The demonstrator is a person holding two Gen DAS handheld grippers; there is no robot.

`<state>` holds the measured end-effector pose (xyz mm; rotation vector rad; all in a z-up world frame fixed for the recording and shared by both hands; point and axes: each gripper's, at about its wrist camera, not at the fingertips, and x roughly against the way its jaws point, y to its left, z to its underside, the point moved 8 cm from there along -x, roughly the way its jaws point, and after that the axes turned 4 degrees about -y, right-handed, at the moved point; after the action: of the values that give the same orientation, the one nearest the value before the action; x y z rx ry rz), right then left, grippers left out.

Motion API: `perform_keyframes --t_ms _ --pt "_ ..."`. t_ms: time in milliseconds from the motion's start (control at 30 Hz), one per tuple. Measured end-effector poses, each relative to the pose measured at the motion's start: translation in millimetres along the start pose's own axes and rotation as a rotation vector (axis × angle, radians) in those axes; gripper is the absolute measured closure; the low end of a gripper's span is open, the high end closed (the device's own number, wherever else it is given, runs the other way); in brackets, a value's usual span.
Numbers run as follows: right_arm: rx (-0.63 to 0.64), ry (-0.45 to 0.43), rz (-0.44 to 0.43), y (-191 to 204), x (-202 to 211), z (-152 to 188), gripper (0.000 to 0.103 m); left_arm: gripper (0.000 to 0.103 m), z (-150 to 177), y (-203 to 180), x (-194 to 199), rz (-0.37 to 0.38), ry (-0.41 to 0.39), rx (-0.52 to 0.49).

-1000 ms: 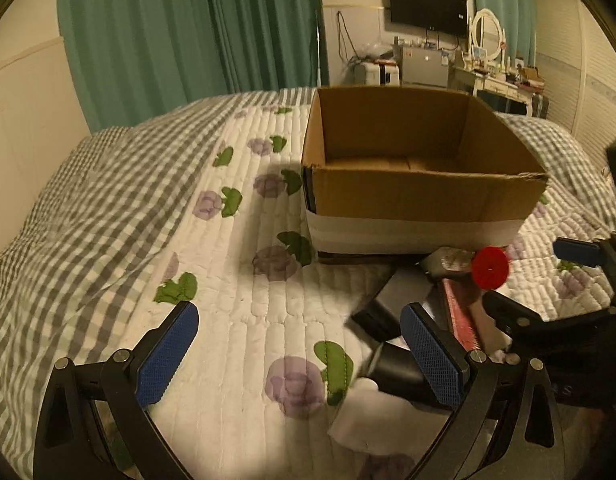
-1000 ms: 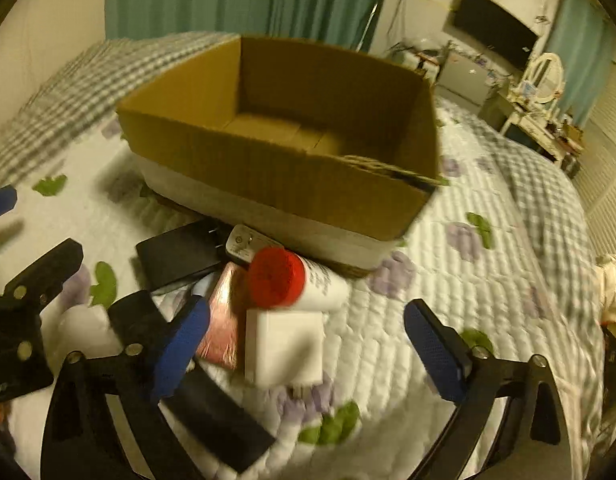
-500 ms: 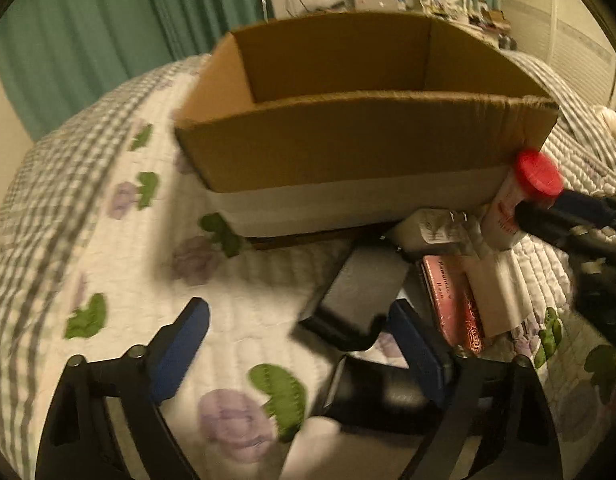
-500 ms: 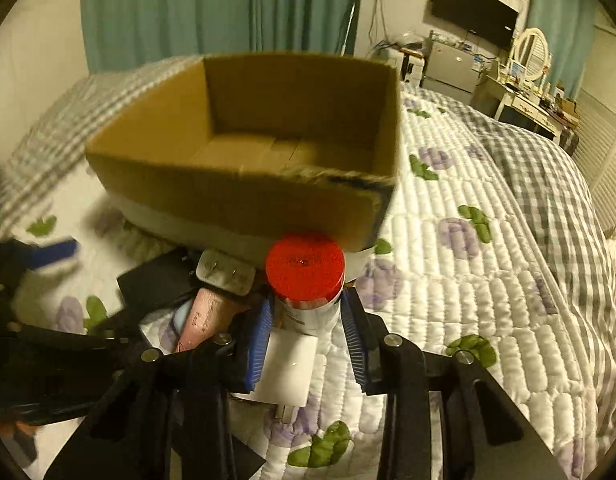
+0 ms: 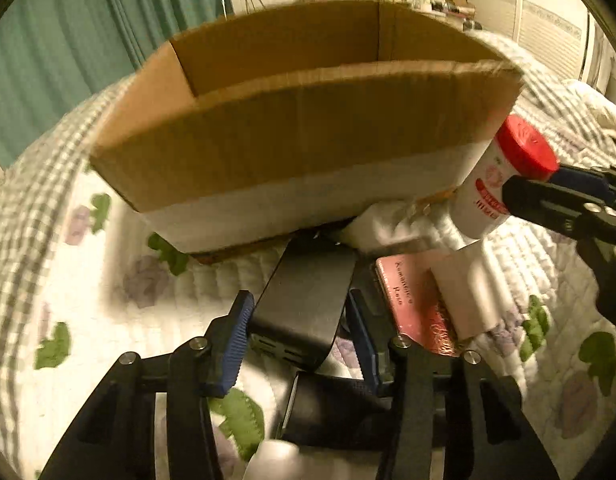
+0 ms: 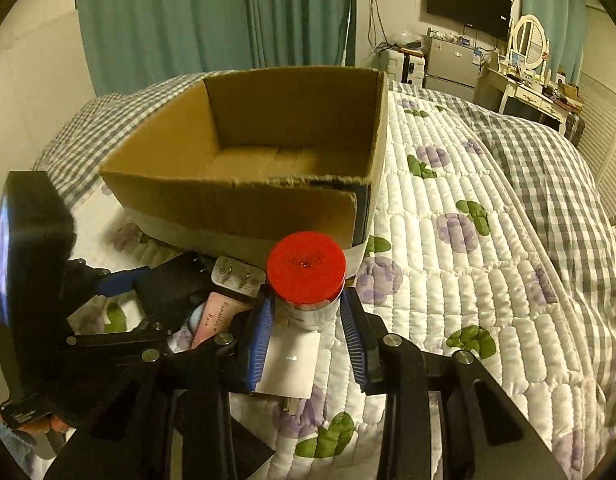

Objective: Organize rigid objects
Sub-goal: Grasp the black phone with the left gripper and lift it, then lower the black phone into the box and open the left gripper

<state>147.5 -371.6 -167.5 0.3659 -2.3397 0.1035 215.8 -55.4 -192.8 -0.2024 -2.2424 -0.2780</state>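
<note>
An open cardboard box stands on the bed; it also shows in the right wrist view, with nothing visible inside. My left gripper is shut on a flat black box lying in front of it. My right gripper is shut on a white bottle with a red cap, held upright above the bed; the bottle also shows in the left wrist view. A pink box, a white box and a white plug adapter lie beside them.
The bed has a white quilt with purple flowers and a grey checked blanket. Another black item lies below the left gripper. Green curtains and a dresser stand at the back.
My left gripper moved forward and closed on the flat black box. My right gripper closed on the red-capped bottle and lifted it upright.
</note>
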Motion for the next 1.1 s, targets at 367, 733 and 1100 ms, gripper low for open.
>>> perform_keyframes --t_ms 367,733,1100 --pt "0.061 -0.103 -0.013 23 63 -30 0.075 0.064 -28 9 93 0.056 -0.153 0.083" --pt "0.096 -0.171 -0.061 32 87 -89 0.103 0.064 -112 42 123 0.051 -0.289 0.100" --pt "0.044 -0.008 -0.050 0 15 -39 0.103 0.063 -134 60 40 -0.026 -0.224 0.101"
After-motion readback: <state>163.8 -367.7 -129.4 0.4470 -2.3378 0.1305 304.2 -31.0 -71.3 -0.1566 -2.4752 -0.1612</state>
